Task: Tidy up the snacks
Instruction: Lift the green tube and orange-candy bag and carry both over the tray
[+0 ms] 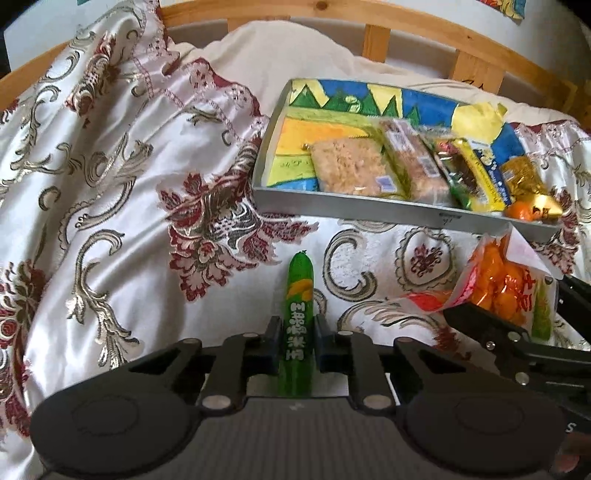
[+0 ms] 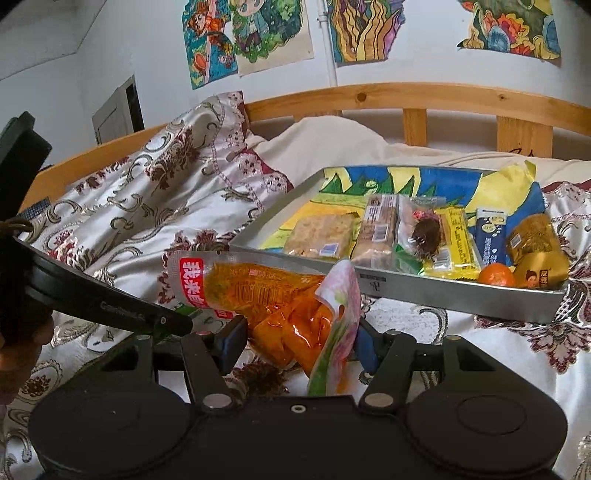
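Between the left gripper's (image 1: 298,345) fingers: a green sausage (image 1: 298,317), clamped on both sides, pointing straight ahead over the bedspread (image 1: 110,192). Ahead and right, a metal tray (image 1: 369,208) on the bed, lined with a bright drawing. Inside, side by side from left: a rice cake (image 1: 347,168), a wrapped bar (image 1: 413,162), a dark snack in clear wrap (image 1: 458,177), a yellow packet (image 1: 480,173), a blue packet (image 1: 496,173), gold packs (image 1: 524,177) and a mandarin (image 1: 521,211) at the near right corner. Just right of the fingers, the right gripper (image 1: 517,314) with an orange pouch (image 1: 498,288).

Right wrist view: right gripper (image 2: 295,343) closed on the orange pouch (image 2: 280,306), pressed in from both sides, its red-labelled end sticking out up and left. Straight ahead and slightly right, near the pouch, the tray (image 2: 443,295) with the same row of snacks: rice cake (image 2: 317,236), bar (image 2: 380,229), mandarin (image 2: 496,275). To the left, just beside the fingers, part of the left gripper (image 2: 110,306), jaws hidden from this side. Farther ahead, a wooden bed rail (image 2: 369,98) and drawings (image 2: 251,33) on the wall.
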